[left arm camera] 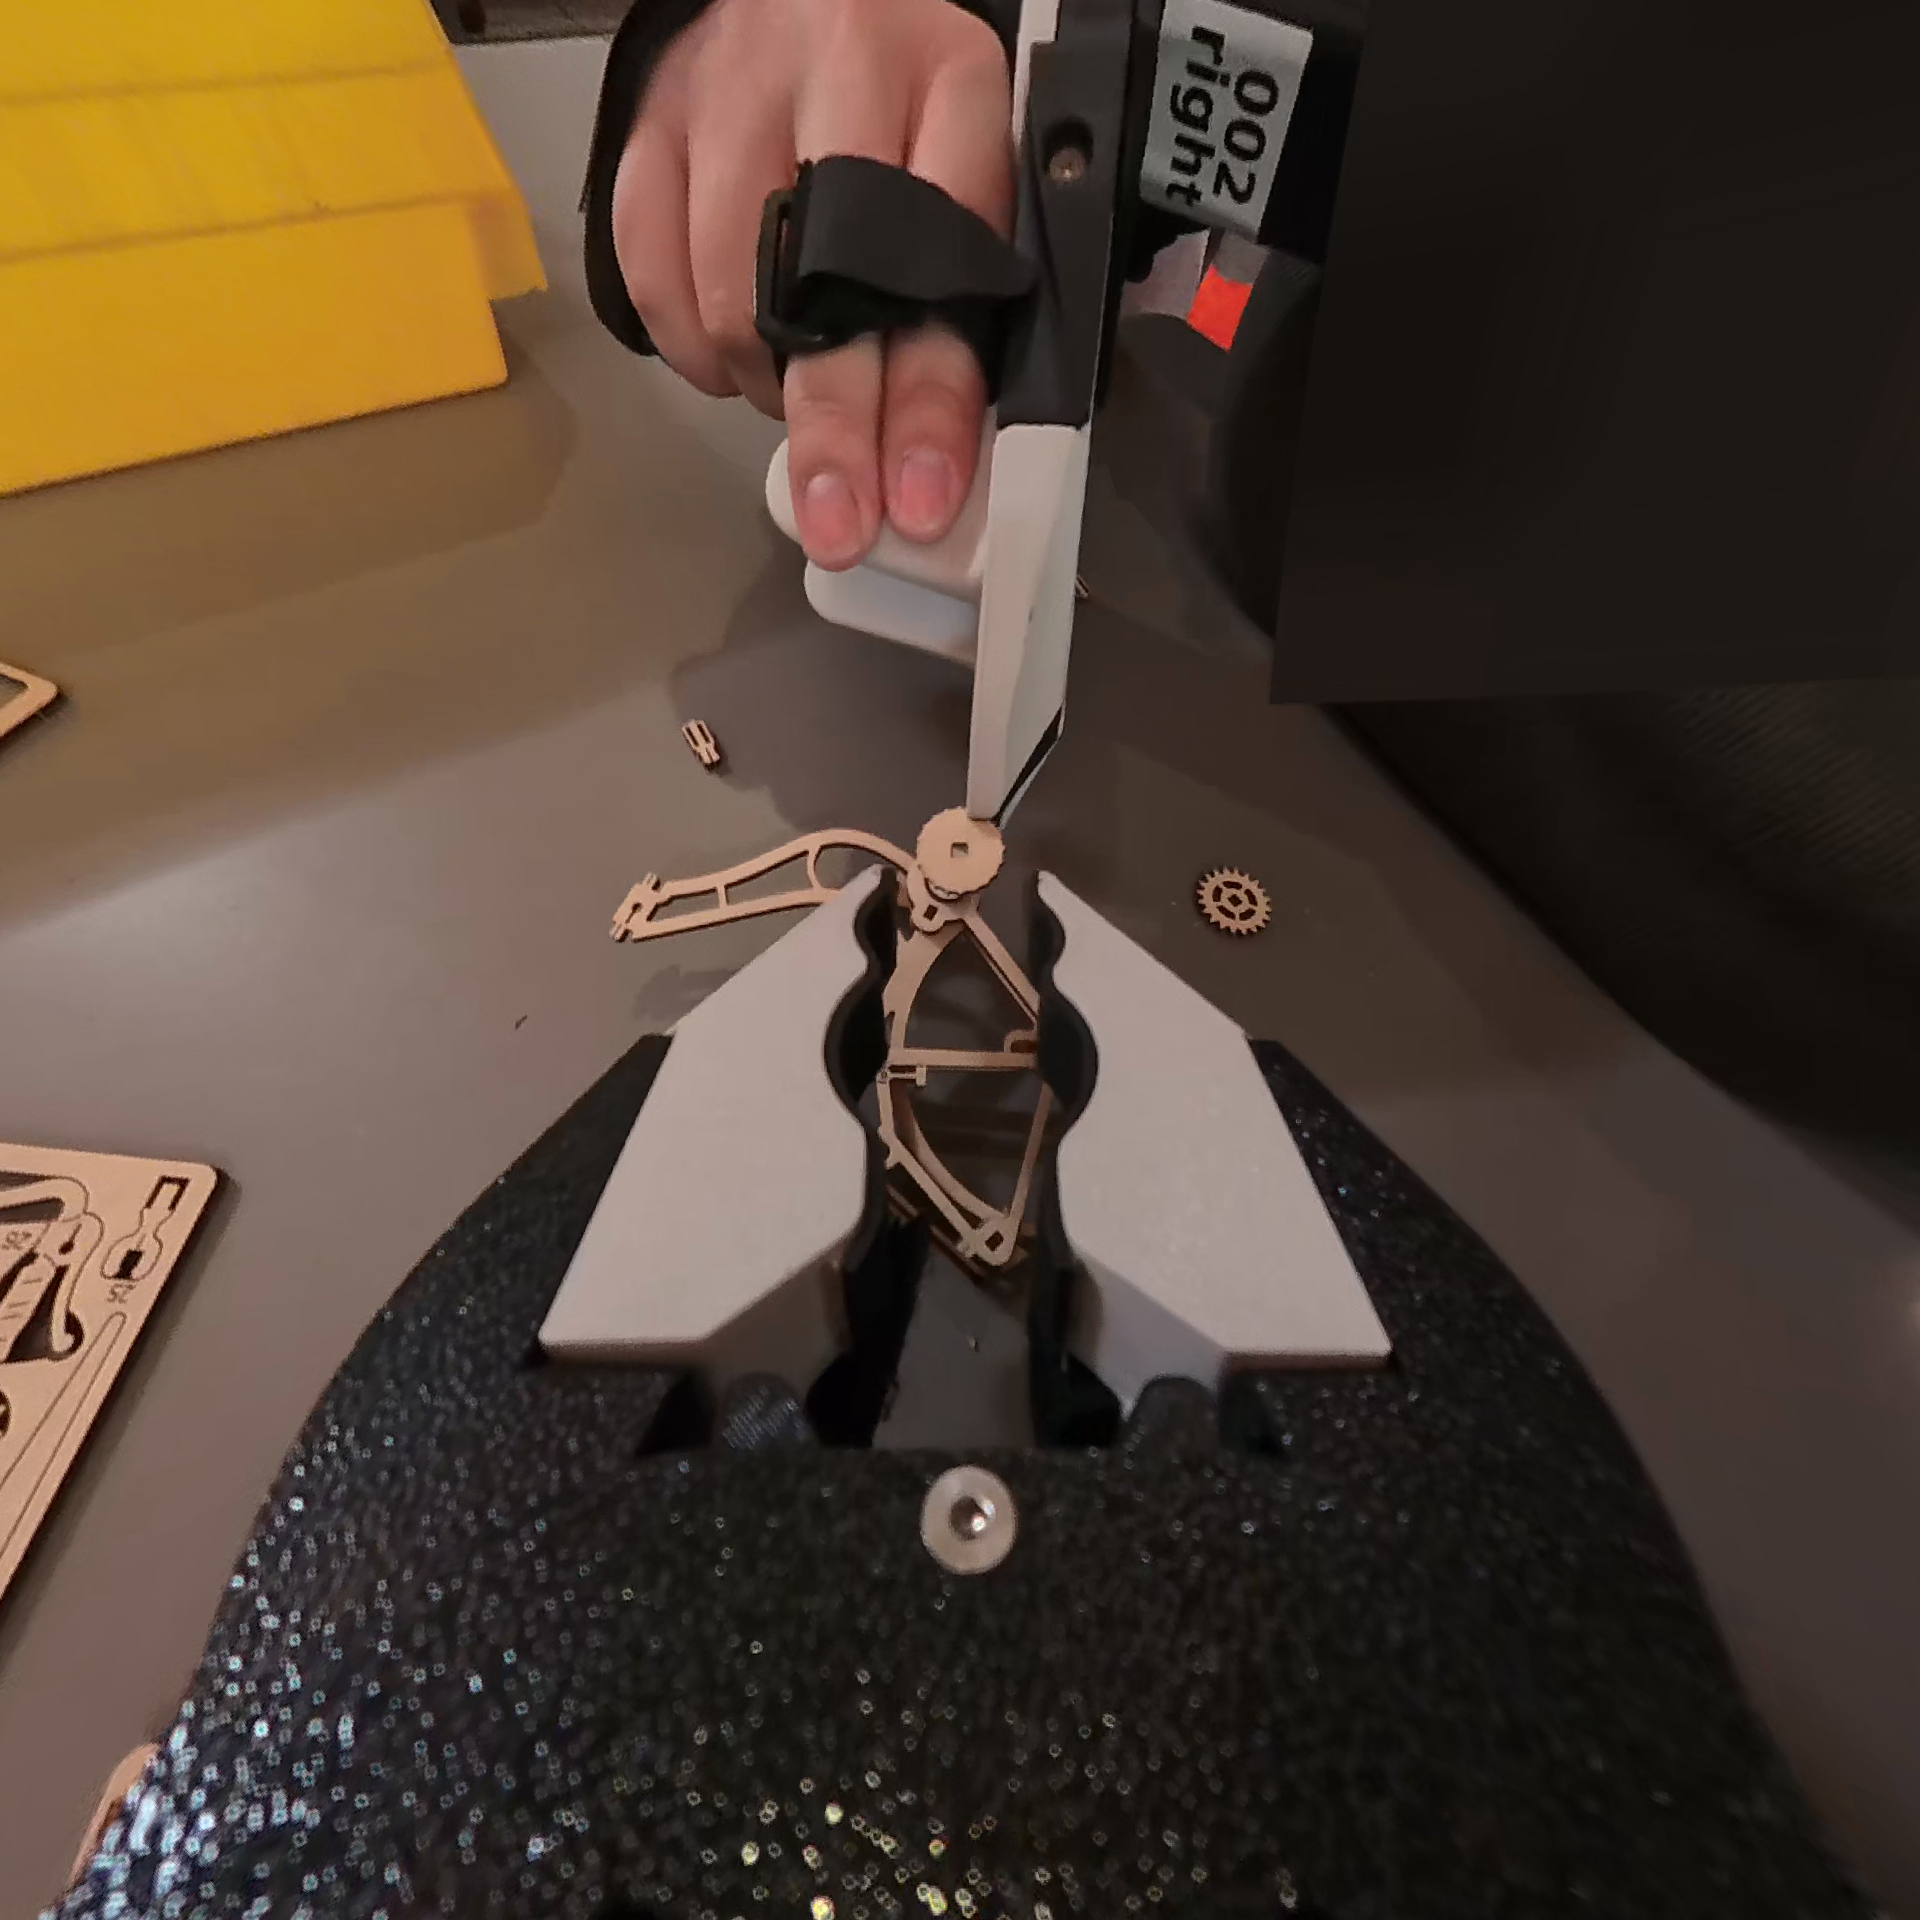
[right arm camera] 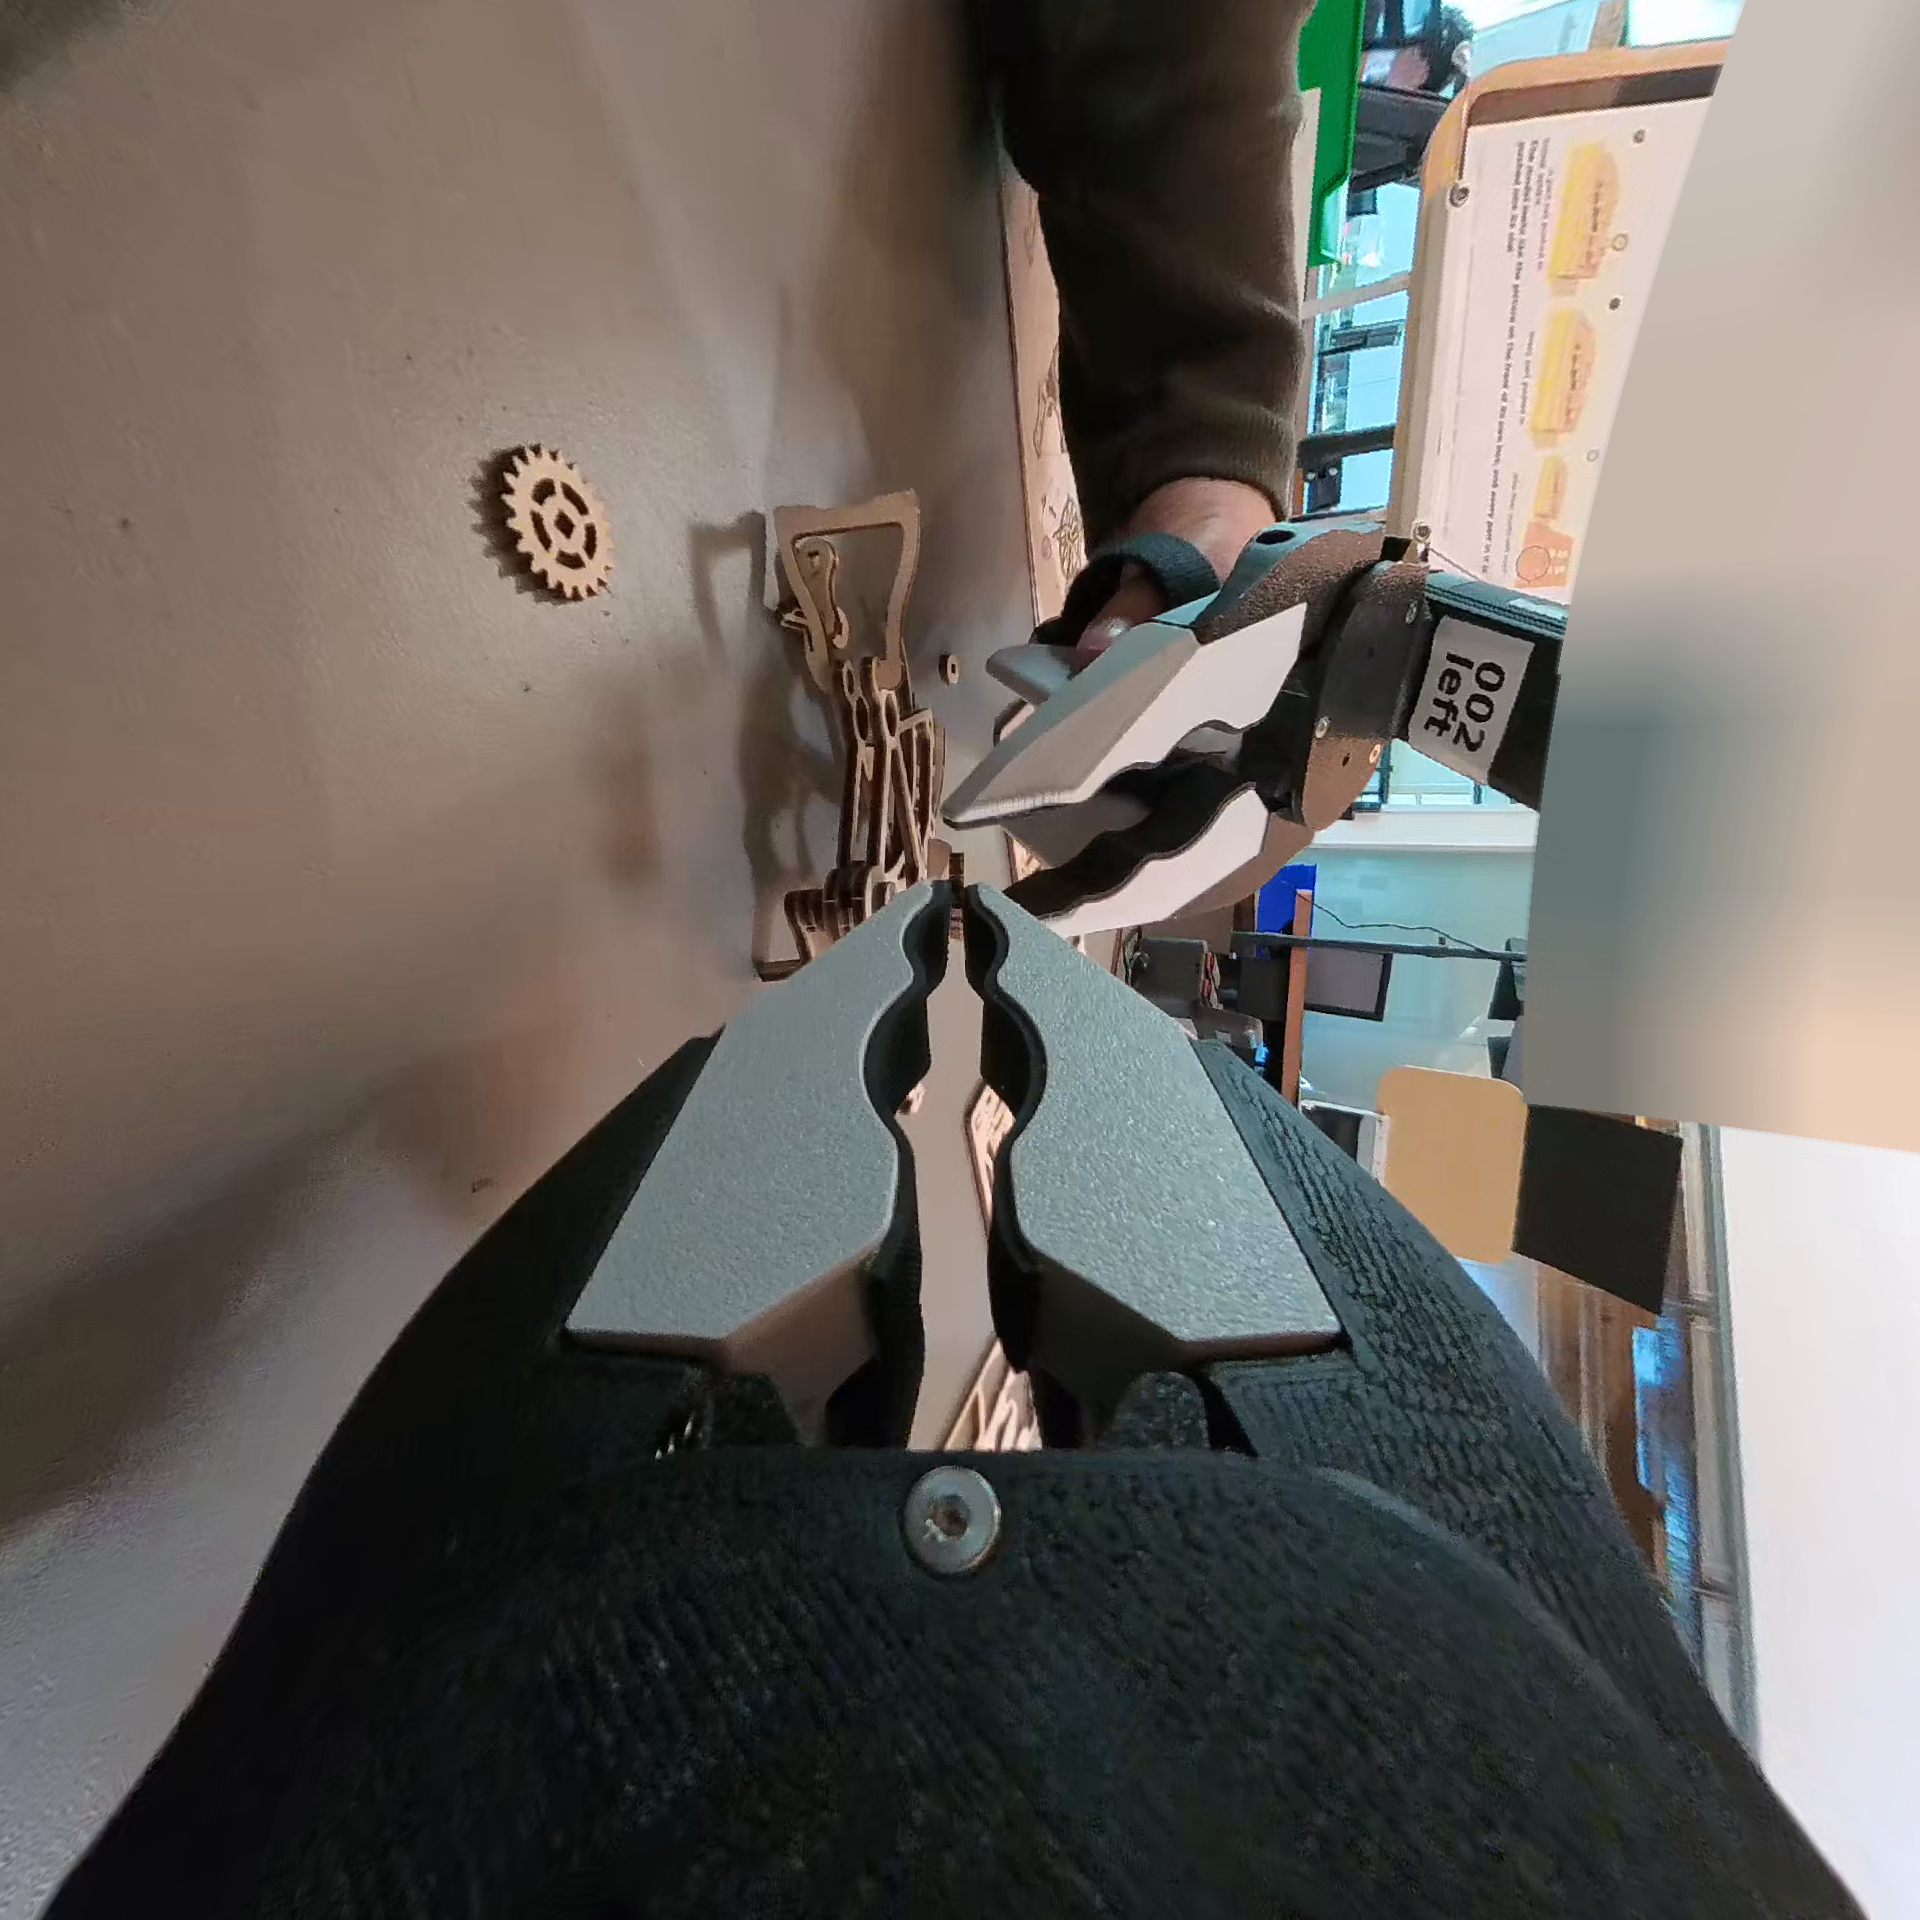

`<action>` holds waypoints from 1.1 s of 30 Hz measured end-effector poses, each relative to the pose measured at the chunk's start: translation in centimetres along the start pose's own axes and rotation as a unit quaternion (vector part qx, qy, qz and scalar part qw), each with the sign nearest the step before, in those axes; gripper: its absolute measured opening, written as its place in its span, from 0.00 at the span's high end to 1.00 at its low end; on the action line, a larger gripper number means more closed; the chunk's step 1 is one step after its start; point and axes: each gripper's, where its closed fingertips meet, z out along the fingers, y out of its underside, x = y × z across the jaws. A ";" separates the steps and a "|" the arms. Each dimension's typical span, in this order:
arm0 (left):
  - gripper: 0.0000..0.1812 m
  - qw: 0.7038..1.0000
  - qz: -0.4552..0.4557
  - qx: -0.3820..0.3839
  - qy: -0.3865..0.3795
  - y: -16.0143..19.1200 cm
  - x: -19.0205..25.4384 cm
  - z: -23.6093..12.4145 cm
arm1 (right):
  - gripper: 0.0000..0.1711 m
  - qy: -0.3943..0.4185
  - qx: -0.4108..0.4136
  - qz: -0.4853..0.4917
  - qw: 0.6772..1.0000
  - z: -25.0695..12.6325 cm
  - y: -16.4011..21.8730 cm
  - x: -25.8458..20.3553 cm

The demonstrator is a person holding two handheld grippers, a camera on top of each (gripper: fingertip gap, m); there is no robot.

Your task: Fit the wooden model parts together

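Surface: grey tabletop (left arm camera: 312, 935), wooden bits scattered.
Left gripper (left arm camera: 961, 894): clenched on openwork wooden frame (left arm camera: 961, 1091), held upright above table.
Right gripper (left arm camera: 987, 816): pinching small toothed disc (left arm camera: 961, 852) at frame's top.
Handling: light, thin, likely snaps; grip struts near joints.
Farther: loose gear (left arm camera: 1233, 901).

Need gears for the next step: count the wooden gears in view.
2. One gear is pinched in the right gripper atop the wooden frame; one loose gear lies on the table. More may be hidden.

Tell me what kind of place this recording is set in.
Probably a workshop or lab bench: a grey table strewn with laser-cut wooden sheets and a loose gear, an instruction board and desks with equipment behind.
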 end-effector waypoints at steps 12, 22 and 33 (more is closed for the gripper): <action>0.92 1.000 0.021 -0.008 -0.011 -0.1 -0.1 0.4 | 1.00 0.004 -0.004 -0.004 1.000 0.0 0.0 0.1; 0.91 0.999 0.029 -0.009 -0.015 -0.1 -0.1 0.5 | 1.00 0.004 0.001 0.001 1.000 0.0 -0.1 -0.1; 0.92 0.999 0.050 -0.013 -0.019 -0.2 -0.1 0.6 | 1.00 0.005 0.000 0.001 1.000 0.0 0.0 0.0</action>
